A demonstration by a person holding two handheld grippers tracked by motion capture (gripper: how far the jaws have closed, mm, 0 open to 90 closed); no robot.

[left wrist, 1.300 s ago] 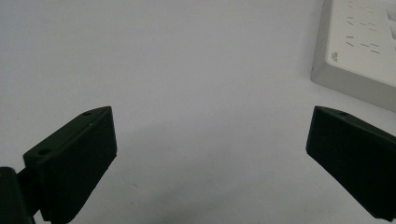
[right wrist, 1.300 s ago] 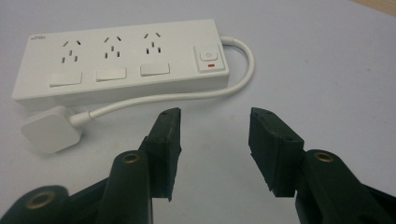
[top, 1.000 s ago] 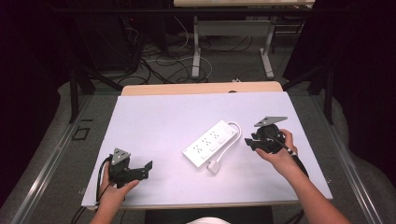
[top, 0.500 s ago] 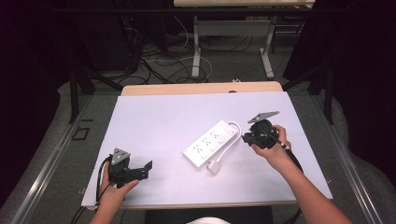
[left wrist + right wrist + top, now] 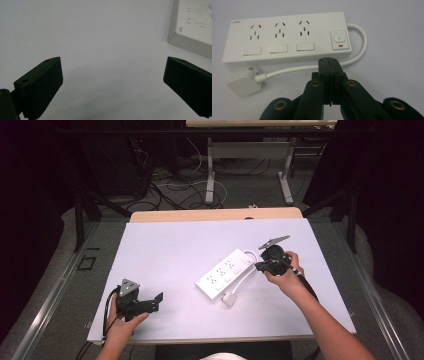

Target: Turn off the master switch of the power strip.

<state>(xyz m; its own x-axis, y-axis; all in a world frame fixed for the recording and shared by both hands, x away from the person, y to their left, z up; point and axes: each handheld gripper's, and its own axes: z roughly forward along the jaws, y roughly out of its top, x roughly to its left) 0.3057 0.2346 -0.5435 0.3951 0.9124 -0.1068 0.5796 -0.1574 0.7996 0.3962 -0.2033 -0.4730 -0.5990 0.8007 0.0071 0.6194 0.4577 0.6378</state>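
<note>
Right gripper view: right tool point(image 5: 329, 60), jaws just closed together on nothing, aimed at power strip point(image 5: 287, 37) mid-tabletop point(image 5: 165, 245). Risk: the strip may skid if the switch point(image 5: 339, 40) is pressed off-centre. Left tool point(image 5: 150, 302) spread apart.

Both tongs are black: left tongs point(image 5: 159, 297) carry a grey triangular plate and looping black cable; right tongs point(image 5: 329, 62) show brass-ringed screw holes. Forearms bare.
</note>
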